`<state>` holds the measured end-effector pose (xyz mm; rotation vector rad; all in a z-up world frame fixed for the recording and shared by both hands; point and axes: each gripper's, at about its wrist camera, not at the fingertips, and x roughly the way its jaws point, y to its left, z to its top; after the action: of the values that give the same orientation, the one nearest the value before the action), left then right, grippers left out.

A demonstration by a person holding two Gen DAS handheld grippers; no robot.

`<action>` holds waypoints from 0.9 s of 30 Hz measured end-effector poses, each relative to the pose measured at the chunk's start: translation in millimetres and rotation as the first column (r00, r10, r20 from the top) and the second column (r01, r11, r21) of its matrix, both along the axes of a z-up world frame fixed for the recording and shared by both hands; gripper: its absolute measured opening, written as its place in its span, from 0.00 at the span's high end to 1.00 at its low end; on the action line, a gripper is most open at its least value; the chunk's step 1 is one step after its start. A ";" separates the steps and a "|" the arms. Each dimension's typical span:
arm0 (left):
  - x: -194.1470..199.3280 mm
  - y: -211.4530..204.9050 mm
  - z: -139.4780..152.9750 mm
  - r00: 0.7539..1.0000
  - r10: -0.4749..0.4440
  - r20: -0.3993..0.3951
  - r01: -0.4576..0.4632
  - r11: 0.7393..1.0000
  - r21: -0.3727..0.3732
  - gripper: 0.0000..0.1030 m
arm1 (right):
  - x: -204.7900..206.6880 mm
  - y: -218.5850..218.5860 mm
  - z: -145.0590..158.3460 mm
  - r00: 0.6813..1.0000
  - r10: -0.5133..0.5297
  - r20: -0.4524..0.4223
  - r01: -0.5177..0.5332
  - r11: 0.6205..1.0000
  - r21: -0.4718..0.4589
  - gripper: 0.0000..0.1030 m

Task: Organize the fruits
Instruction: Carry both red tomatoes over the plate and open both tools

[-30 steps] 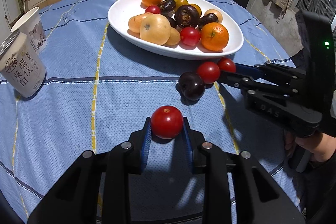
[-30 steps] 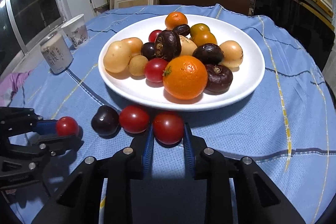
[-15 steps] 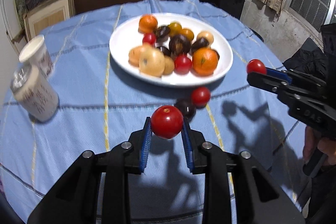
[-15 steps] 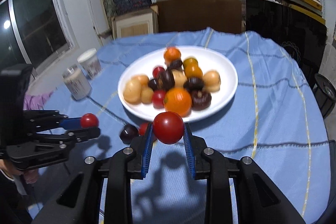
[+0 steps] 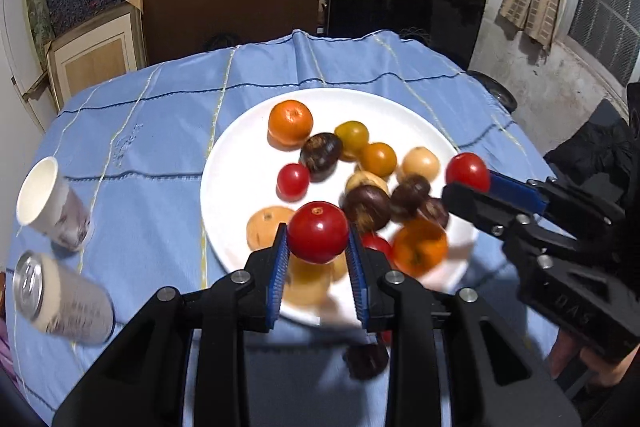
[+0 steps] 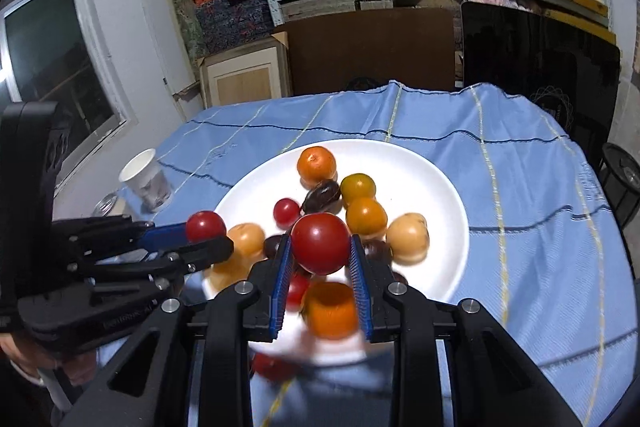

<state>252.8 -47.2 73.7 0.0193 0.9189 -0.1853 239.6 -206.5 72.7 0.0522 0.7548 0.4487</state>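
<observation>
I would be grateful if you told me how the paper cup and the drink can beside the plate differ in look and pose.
The paper cup is open-topped, with a bare white inside; the drink can has a closed silver lid. The cup flares wider toward its rim; the can's sides run straight. In the left wrist view the cup stands farther back, the can nearer the camera. Both stand upright on the blue tablecloth, left of the white plate, with pale printed sides.

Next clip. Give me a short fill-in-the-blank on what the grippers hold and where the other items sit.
1. Each gripper's jaws are shut on a red ____.
2. Most fruit lies on a white ____.
3. The tablecloth is ____ in colour.
4. Beside the can stands a paper ____.

Missing words: tomato; plate; blue; cup
</observation>
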 end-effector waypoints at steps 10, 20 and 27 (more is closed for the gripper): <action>35.2 2.1 -23.2 0.998 0.045 -0.038 -0.044 0.999 0.022 0.73 | 33.0 8.8 -20.8 0.998 -0.029 -0.057 0.029 1.000 0.009 0.71; 9.0 11.8 -4.8 0.996 0.082 0.025 -0.082 0.997 0.014 0.42 | 5.6 -8.5 -10.7 0.998 -0.042 -0.041 0.044 0.998 0.044 0.52; -37.0 13.0 -3.9 0.995 0.096 0.038 -0.097 0.995 0.008 0.33 | -39.2 -27.9 -15.6 0.997 -0.047 -0.054 0.050 0.997 0.060 0.41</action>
<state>215.9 -34.2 69.8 -0.0122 0.8814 -0.0902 200.3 -234.5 57.1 0.1396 0.7894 0.4254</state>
